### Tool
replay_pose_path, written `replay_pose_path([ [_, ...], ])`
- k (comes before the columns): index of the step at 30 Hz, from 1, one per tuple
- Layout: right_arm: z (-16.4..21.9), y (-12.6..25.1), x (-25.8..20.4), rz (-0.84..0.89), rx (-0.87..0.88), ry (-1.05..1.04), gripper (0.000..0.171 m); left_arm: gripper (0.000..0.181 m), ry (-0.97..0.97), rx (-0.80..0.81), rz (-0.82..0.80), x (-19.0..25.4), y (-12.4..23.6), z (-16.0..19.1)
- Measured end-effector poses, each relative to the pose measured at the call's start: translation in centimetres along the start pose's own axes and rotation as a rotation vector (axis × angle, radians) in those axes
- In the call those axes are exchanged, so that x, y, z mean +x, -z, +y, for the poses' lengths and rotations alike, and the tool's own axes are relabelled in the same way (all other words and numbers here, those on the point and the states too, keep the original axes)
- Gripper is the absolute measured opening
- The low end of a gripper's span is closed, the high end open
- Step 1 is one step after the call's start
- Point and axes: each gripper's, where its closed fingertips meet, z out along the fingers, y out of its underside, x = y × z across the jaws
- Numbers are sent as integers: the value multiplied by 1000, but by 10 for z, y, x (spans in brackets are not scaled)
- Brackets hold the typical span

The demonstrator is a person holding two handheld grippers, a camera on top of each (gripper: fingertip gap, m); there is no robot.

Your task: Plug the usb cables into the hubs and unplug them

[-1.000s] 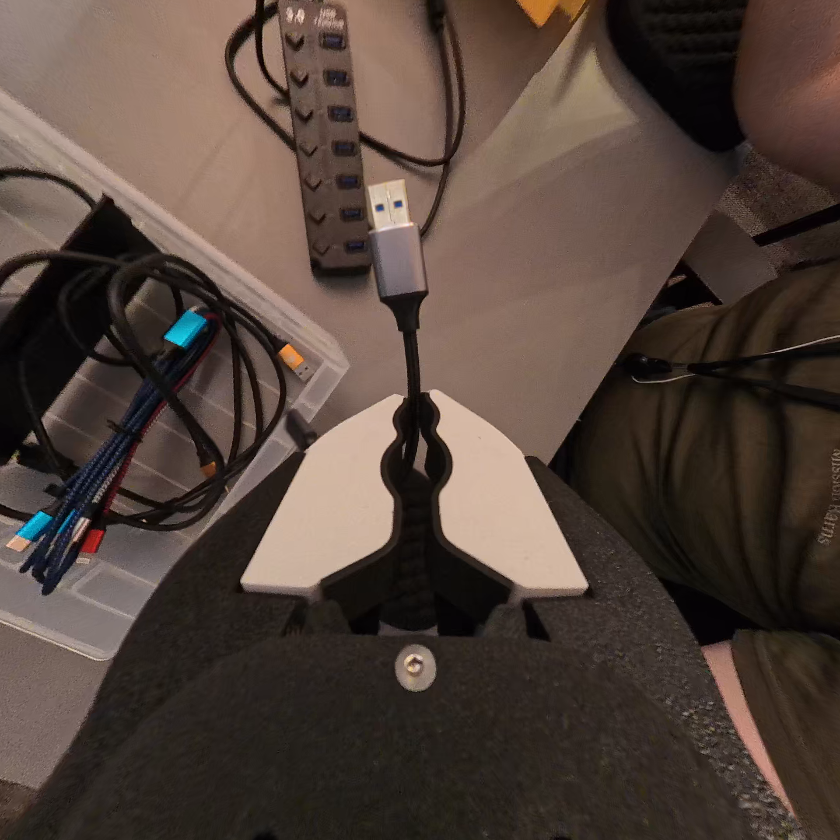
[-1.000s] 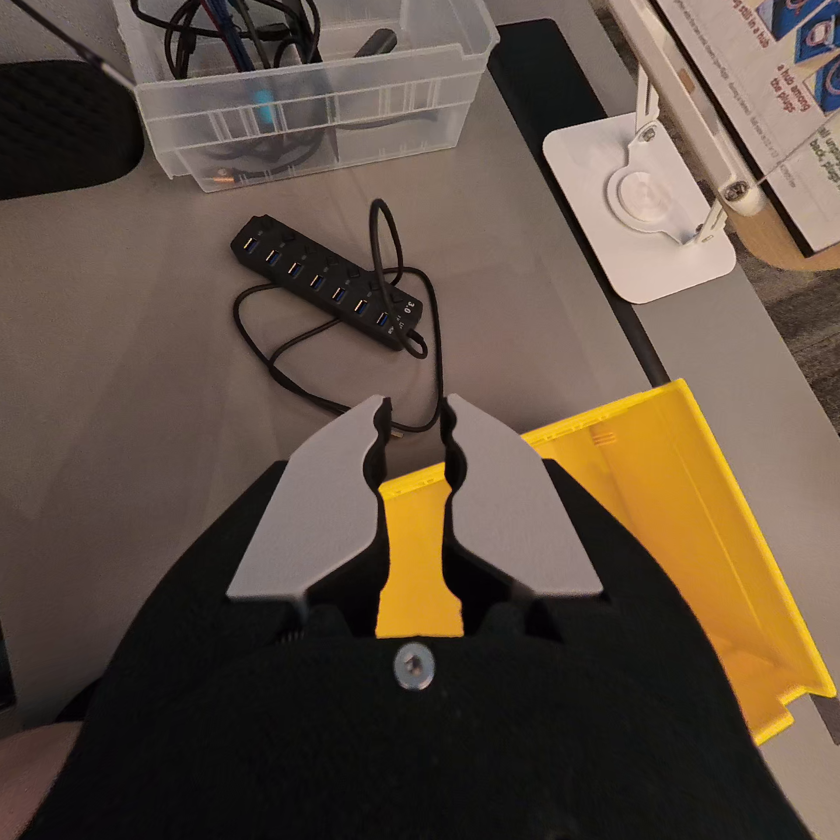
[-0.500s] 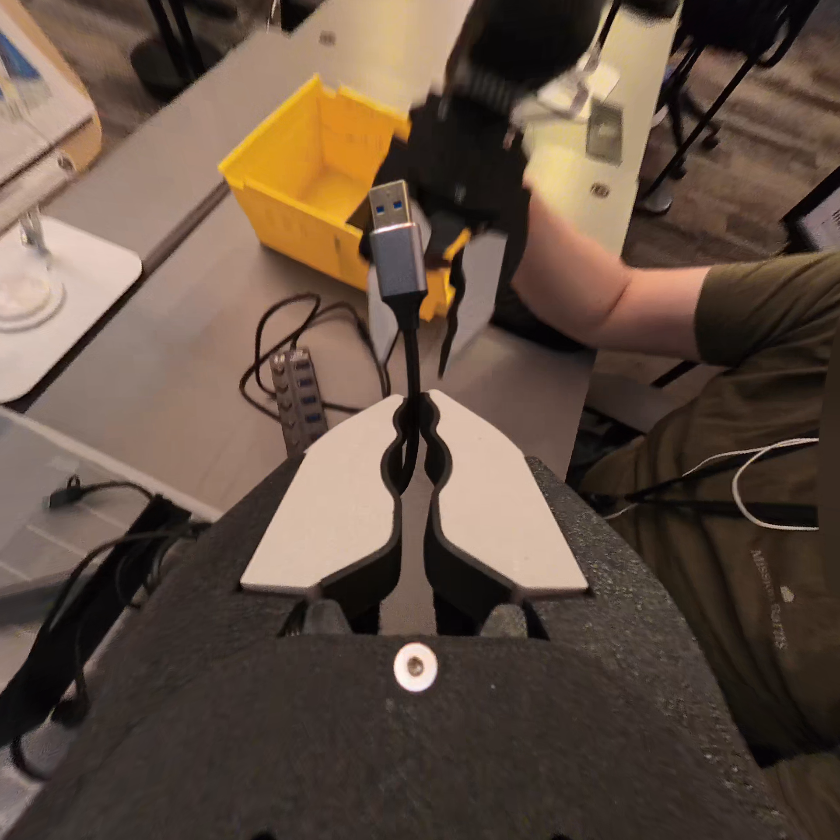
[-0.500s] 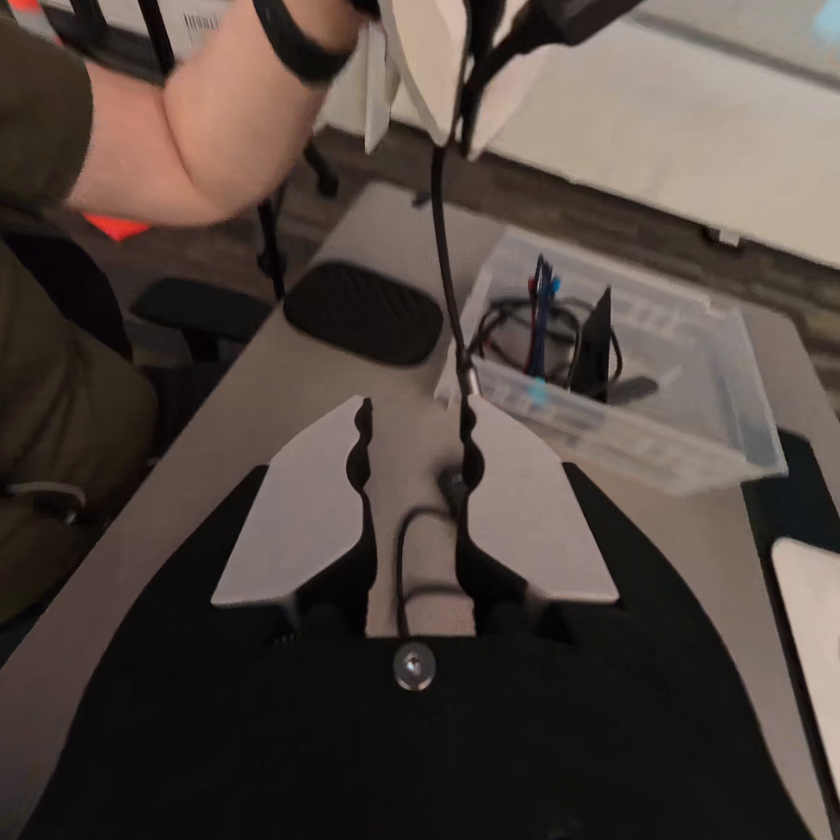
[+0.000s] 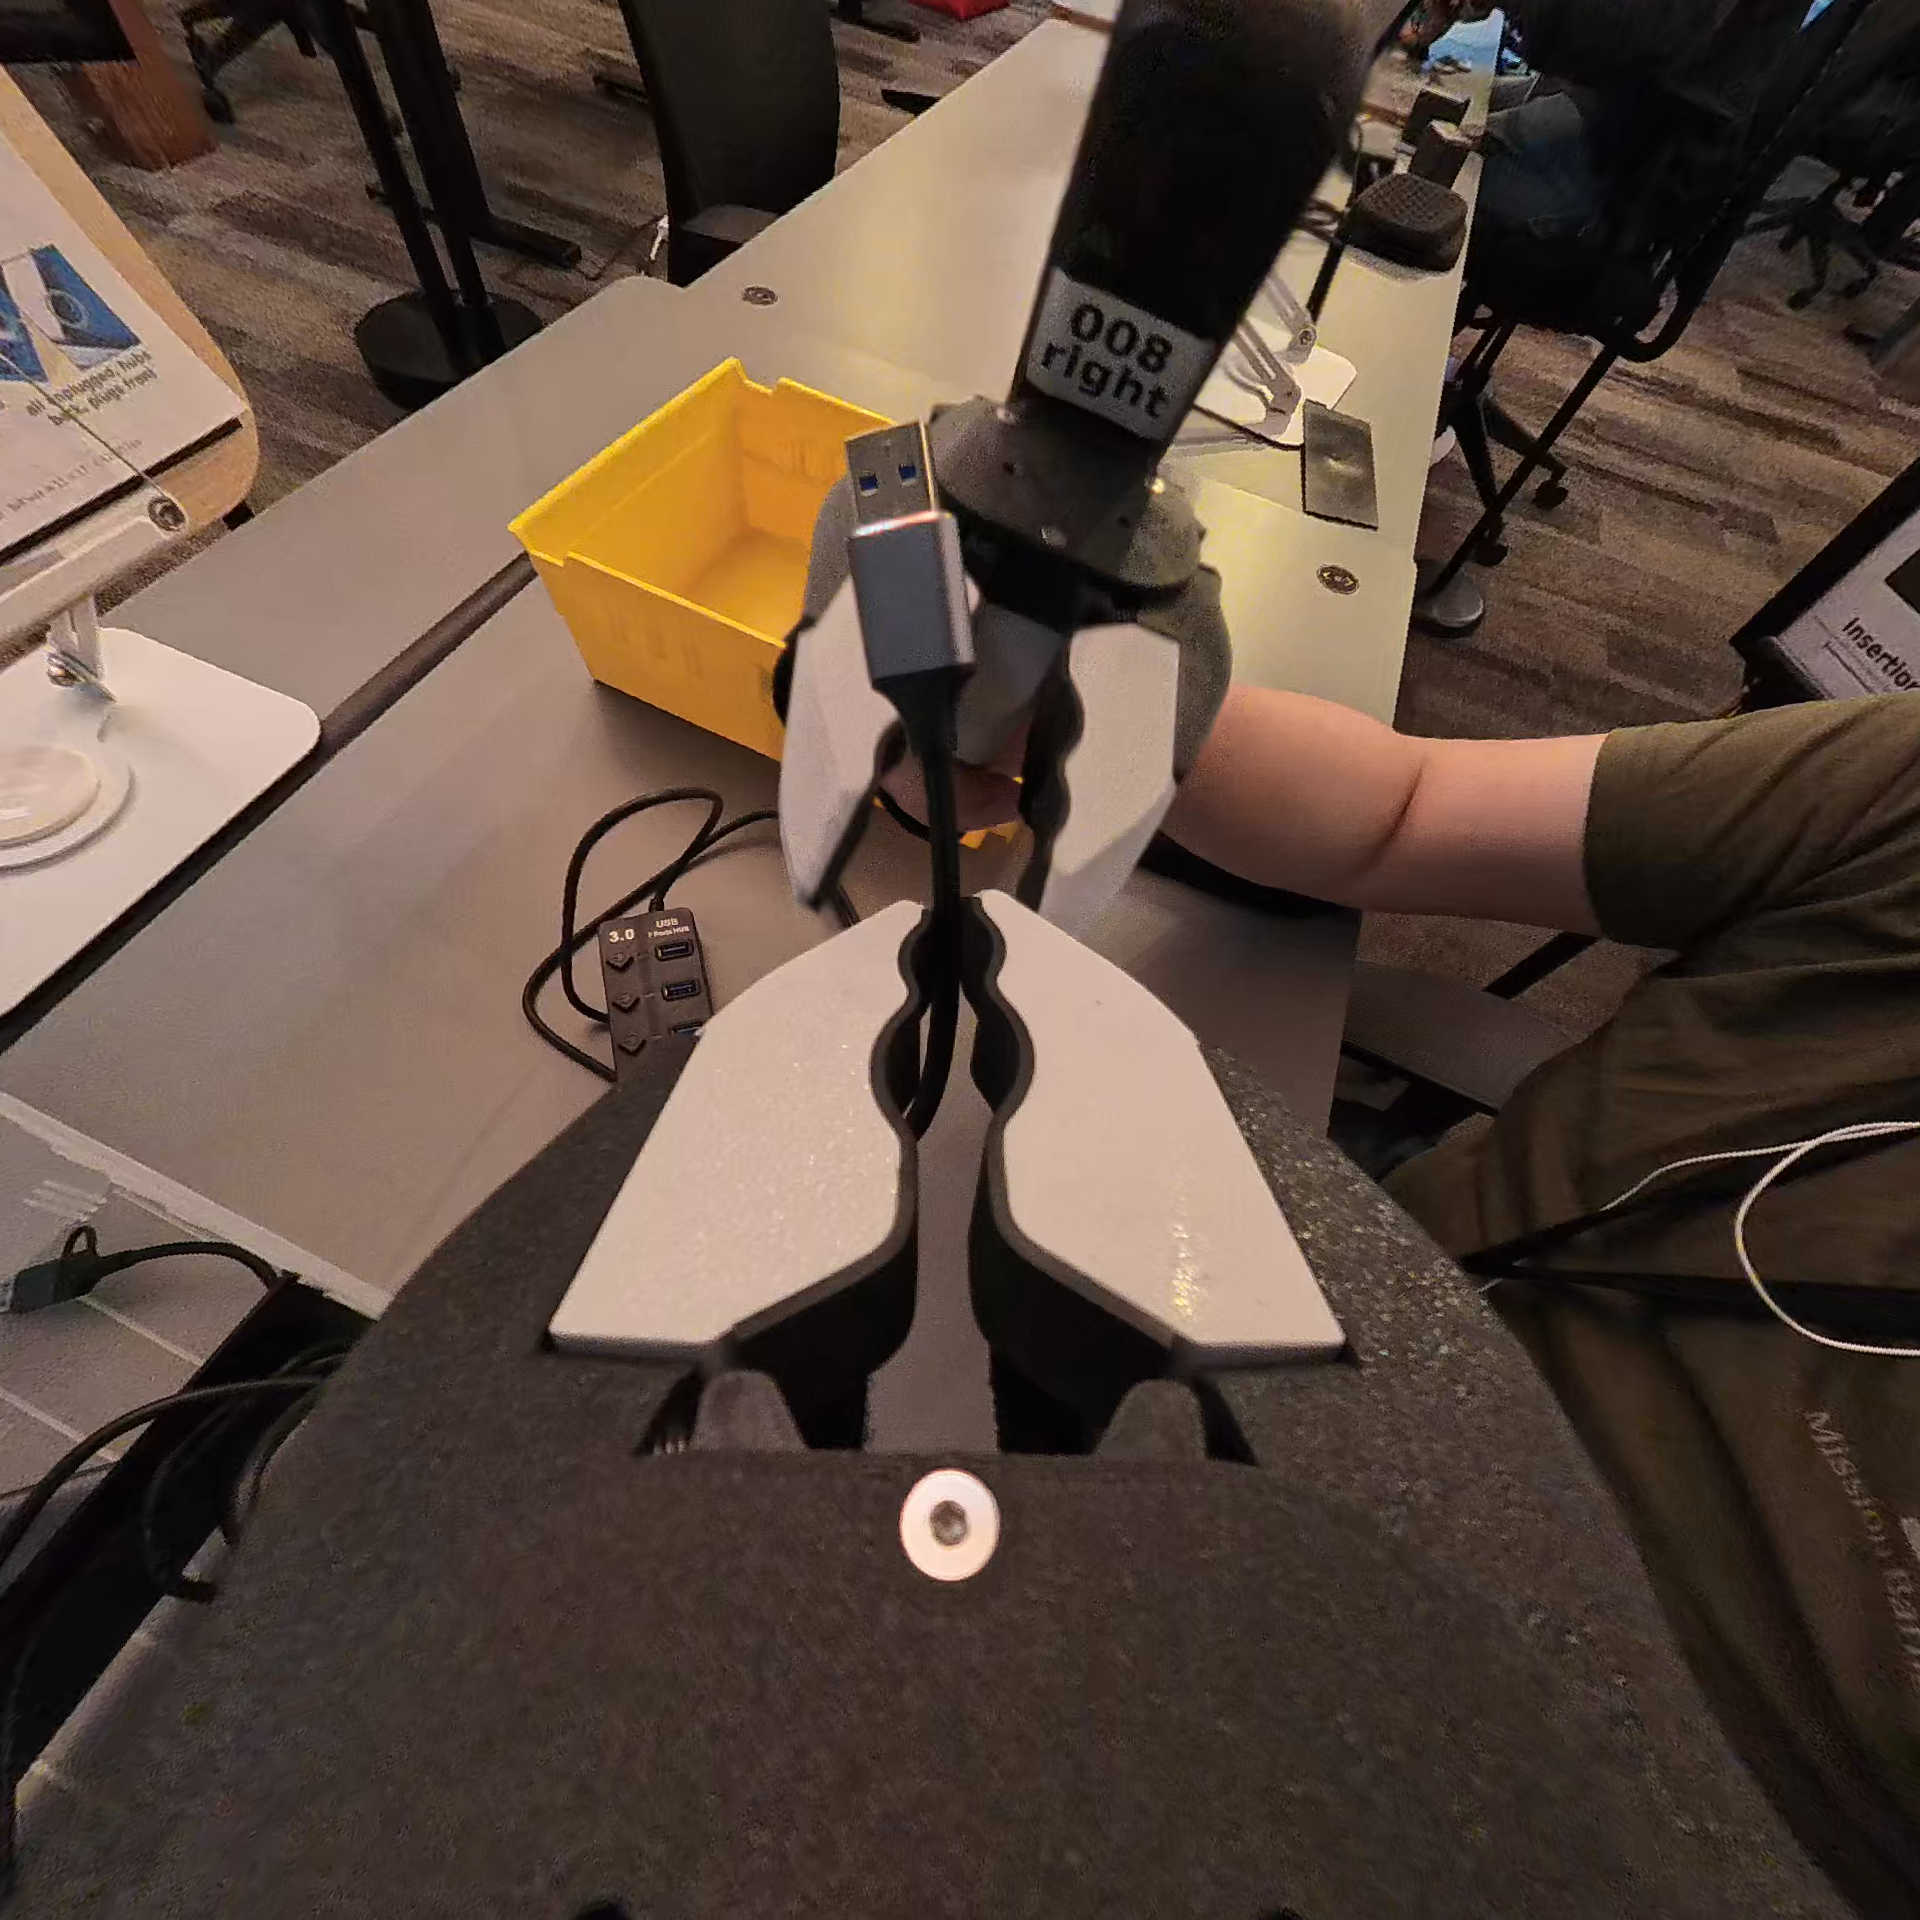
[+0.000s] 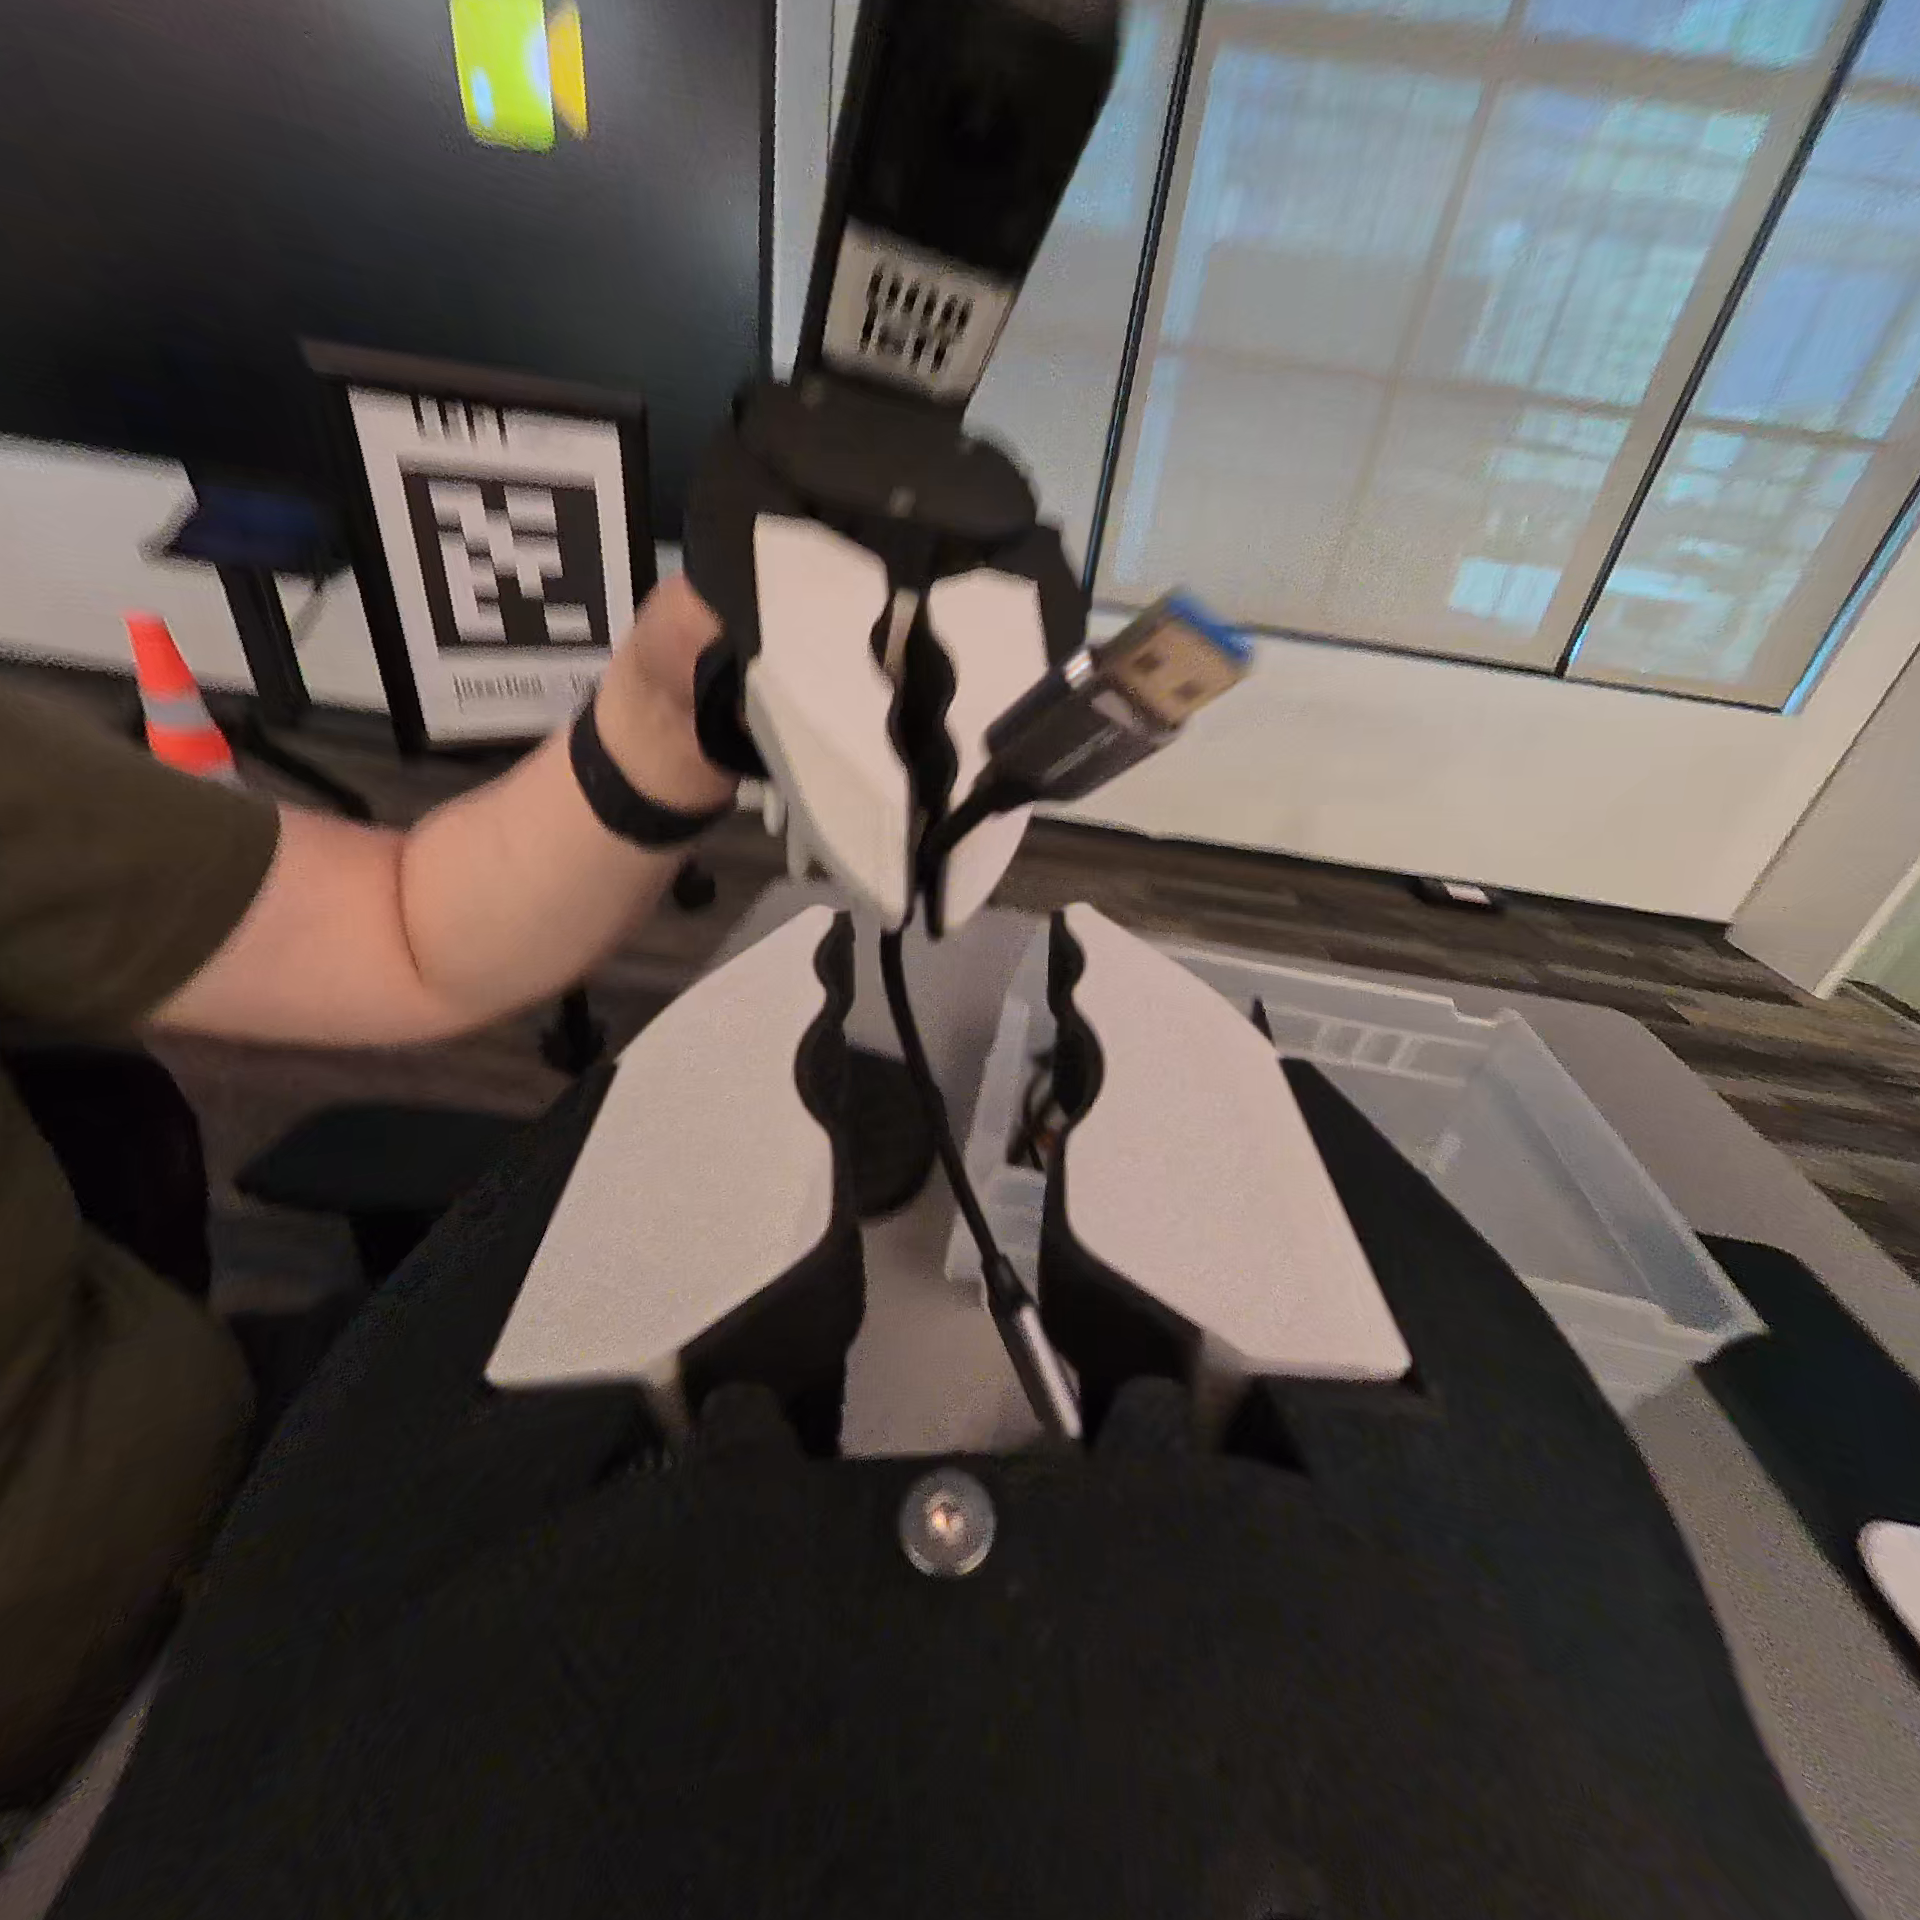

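Jaws of left gripper (image 5: 948, 914) clamped on usb cable (image 5: 940, 831), plug at 12 o'clock beyond tips (blue insert showing). Right gripper (image 6: 951, 930) jaws apart, cable hanging between them; hub (image 5: 649, 977) on table (image 5: 312, 987) at 9 o'clock.

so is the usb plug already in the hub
No, the usb plug sticks up in the air above the left gripper, well off the hub on the table.
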Motion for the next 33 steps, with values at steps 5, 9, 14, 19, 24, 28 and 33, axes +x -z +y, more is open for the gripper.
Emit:
replay_pose_path([
  [5, -21, 4, 10, -33, 213, -258, 28, 4, 4, 34, -10, -1, -4, 3],
  [9, -20, 6, 17, -17, 228, -341, 13, 4, -11, 47, -63, -9, -5, 6],
  [14, -6, 7, 15, 9, 39, -284, 8, 18, -7, 16, -150, -22, -18, 23],
  [19, 34, 38, 7, -4, -396, -320, 8, 53, 13, -122, -369, -52, -40, 89],
  [24, 90, 79, -20, -118, -776, -399, 8, 63, 44, -311, -465, -76, -92, 152],
  [28, 144, 116, -59, -397, -1038, -403, 8, 69, -11, -427, -528, -93, -116, 169],
  [33, 189, 125, -60, -397, -1262, -494, 7, 69, 2, -482, -625, -124, -118, 175],
])
